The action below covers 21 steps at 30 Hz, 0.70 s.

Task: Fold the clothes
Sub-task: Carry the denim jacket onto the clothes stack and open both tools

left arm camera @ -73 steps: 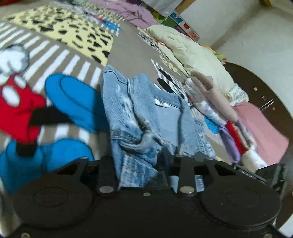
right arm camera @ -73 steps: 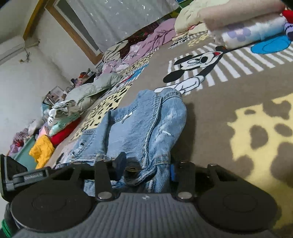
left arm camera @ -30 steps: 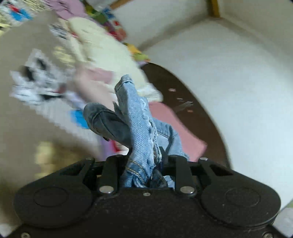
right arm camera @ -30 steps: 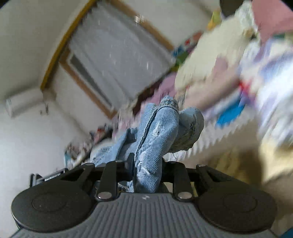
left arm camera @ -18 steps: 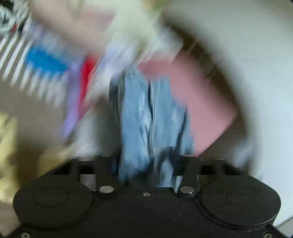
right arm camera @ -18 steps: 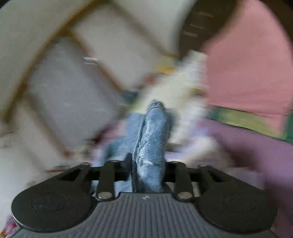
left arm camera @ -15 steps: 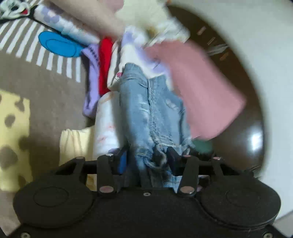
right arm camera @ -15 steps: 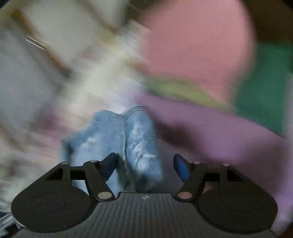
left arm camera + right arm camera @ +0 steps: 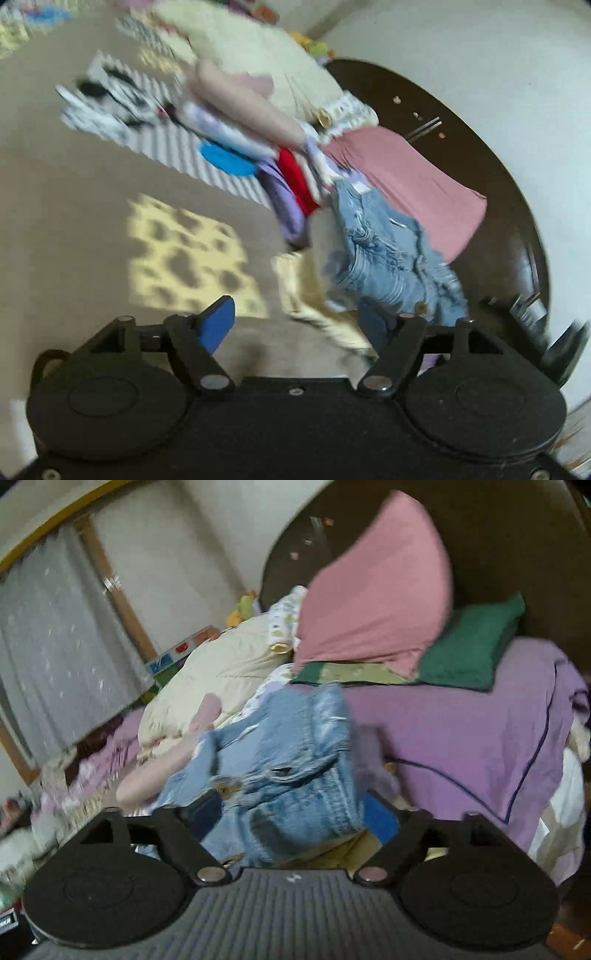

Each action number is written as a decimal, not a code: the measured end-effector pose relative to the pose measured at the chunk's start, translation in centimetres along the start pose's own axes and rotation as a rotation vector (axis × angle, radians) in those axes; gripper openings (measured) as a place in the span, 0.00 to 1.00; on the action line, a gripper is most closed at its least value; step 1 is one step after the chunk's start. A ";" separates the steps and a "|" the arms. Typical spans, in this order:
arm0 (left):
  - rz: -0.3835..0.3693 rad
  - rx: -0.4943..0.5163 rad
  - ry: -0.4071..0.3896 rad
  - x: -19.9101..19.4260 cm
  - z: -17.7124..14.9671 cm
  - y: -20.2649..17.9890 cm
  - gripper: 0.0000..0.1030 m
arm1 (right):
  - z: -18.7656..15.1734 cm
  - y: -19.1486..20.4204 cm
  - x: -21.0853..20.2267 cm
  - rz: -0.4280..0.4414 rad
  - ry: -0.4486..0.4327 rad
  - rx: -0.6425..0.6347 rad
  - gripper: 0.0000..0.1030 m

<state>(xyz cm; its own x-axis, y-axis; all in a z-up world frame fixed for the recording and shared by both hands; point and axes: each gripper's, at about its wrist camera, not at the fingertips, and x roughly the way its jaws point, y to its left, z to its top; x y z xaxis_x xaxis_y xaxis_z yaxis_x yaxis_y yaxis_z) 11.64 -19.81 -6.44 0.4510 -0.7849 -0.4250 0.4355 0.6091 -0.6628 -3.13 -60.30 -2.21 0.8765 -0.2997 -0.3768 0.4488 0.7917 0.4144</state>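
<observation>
Lying bunched on the clothes pile [image 9: 295,184] at the bed's head end, beside the pink pillow [image 9: 406,177], the denim jacket [image 9: 388,254] looks thick, floppy and fairly heavy; its hems and seams should give firm holds. Left hand-held gripper [image 9: 299,317] and right hand-held gripper [image 9: 291,812] gape wide, holding nothing.
</observation>
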 end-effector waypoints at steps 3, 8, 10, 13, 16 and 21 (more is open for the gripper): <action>0.026 -0.032 -0.064 -4.7 -0.4 2.5 0.76 | -0.1 4.3 -1.5 -0.043 -0.031 -0.122 0.99; 0.047 -0.131 -0.147 -10.5 -1.0 6.4 0.77 | -0.1 5.0 -1.5 -0.257 -0.113 -0.134 0.99; 0.051 -0.143 -0.179 -12.3 -1.0 7.2 0.77 | -0.8 4.1 -1.5 -0.253 -0.092 -0.069 0.99; 0.055 -0.172 -0.211 -13.7 -0.8 8.0 0.77 | -2.1 2.6 -1.3 -0.218 -0.042 0.052 0.99; 0.065 -0.173 -0.227 -15.1 -1.1 8.3 0.77 | -3.4 0.8 -1.1 -0.151 0.012 0.206 0.97; 0.098 -0.177 -0.241 -16.7 -1.9 8.9 0.77 | -3.6 -5.2 3.5 -0.005 0.010 0.601 0.41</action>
<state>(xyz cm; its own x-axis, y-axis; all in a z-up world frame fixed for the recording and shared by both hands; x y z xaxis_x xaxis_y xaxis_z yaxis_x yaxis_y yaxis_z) 6.58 -1.49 -6.43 0.6651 -0.6606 -0.3481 0.2479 0.6351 -0.7316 -2.96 -63.55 -8.65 0.8736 -0.2951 -0.3869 0.4756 0.3500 0.8070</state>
